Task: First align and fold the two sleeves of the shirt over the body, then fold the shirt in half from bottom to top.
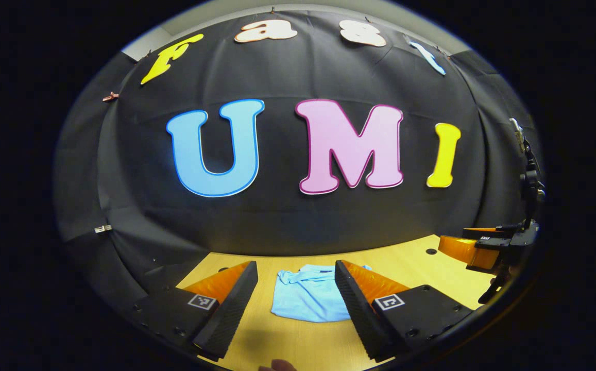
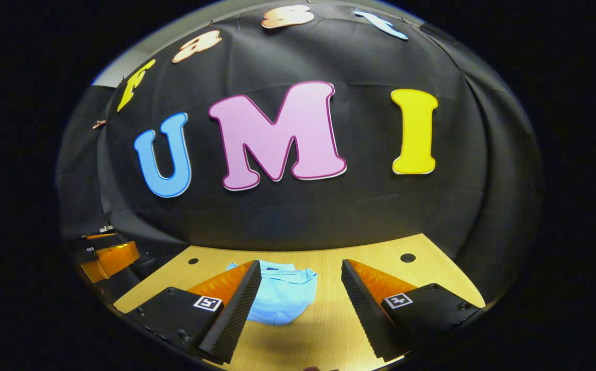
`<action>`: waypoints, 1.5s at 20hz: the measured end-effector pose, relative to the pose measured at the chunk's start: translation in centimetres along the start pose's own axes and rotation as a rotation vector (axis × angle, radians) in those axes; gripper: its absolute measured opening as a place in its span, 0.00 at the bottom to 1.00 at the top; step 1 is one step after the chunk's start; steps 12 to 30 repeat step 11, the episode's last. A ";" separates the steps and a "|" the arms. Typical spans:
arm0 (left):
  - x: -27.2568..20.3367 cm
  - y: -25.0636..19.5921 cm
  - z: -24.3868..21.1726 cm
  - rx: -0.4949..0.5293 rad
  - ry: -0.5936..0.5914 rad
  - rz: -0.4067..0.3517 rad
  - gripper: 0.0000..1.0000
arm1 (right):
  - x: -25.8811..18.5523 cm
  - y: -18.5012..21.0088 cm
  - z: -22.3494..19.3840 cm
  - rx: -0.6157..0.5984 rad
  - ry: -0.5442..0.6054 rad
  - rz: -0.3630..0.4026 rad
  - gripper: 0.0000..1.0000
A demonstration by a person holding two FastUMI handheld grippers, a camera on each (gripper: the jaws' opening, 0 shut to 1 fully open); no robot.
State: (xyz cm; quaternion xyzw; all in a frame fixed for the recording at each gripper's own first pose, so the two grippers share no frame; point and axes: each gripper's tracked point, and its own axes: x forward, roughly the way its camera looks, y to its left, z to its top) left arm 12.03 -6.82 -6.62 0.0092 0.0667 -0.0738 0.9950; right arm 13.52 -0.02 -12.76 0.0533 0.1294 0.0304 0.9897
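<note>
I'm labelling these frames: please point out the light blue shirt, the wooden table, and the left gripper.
light blue shirt [image 1: 309, 299]: left gripper view, middle of the cloth.
wooden table [image 1: 411, 265]: left gripper view, bare top.
left gripper [image 1: 295, 304]: left gripper view, midway between fingertips.

No readable text here: just small square coded markers [image 1: 202, 302] on the gripper bodies, patterns only, no words or numbers.

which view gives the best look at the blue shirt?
Left gripper view. The light blue shirt lies between the open fingers of the left gripper, collar and most of the body showing. In the right gripper view the shirt is partly hidden behind the left finger of the right gripper.
</note>
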 end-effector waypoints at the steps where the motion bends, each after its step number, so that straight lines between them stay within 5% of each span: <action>1: -1.4 -0.3 0.1 -0.013 0.002 -0.012 0.95 | -1.3 0.1 0.6 -0.008 -0.011 0.004 0.98; 11: -8.9 1.4 -0.7 -0.081 0.027 0.002 0.96 | -10.2 1.8 2.1 -0.023 -0.044 0.016 0.98; 30: -8.9 1.4 -0.7 -0.081 0.027 0.002 0.96 | -10.2 1.8 2.1 -0.023 -0.044 0.016 0.98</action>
